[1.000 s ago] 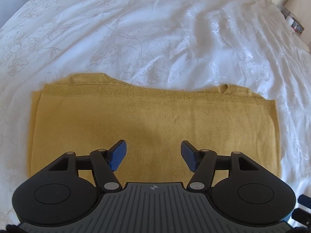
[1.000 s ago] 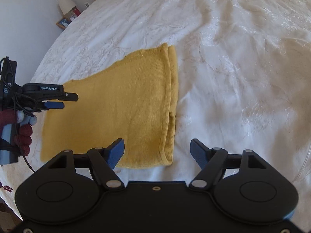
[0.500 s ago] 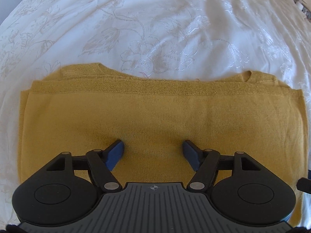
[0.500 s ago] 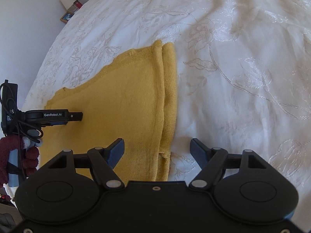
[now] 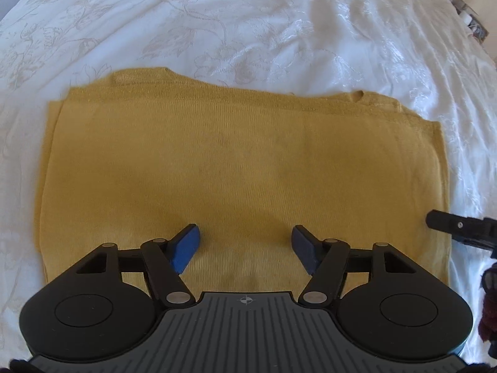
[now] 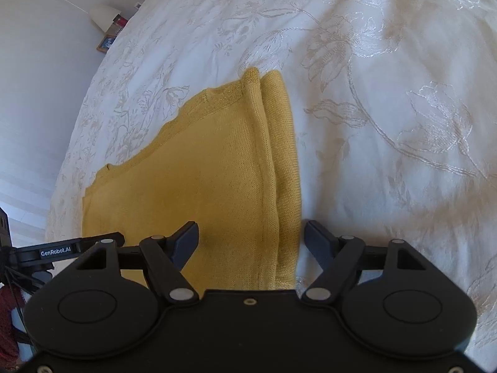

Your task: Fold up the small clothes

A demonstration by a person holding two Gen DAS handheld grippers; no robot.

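- Mustard-yellow knit garment [image 5: 242, 168], folded into a flat rectangle, is laid on a white bedspread [image 5: 248, 31] woven with a pale floral pattern.
- From the left wrist view, the garment's far edge is seen as uneven, with a ribbed band running along it and a lower layer showing just beyond it.
- From the right wrist view, two stacked folded edges are seen along the garment's right side, the lower one lying slightly further out on the bedspread.
- The left gripper [image 5: 245, 245] is held over the near part of the garment, its blue fingertips [image 5: 186, 245] apart and closing a little; only flat knit is seen between them, and nothing is gripped.
- The right gripper [image 6: 251, 242] is held wide apart astride the garment's right edge: one finger over the knit, the other over the bedspread; the fabric is not pinched.
- The right gripper's tip is seen at the garment's right side in the left wrist view.
- A lamp [image 6: 104, 20] and small items are seen beside the bed in the distance.
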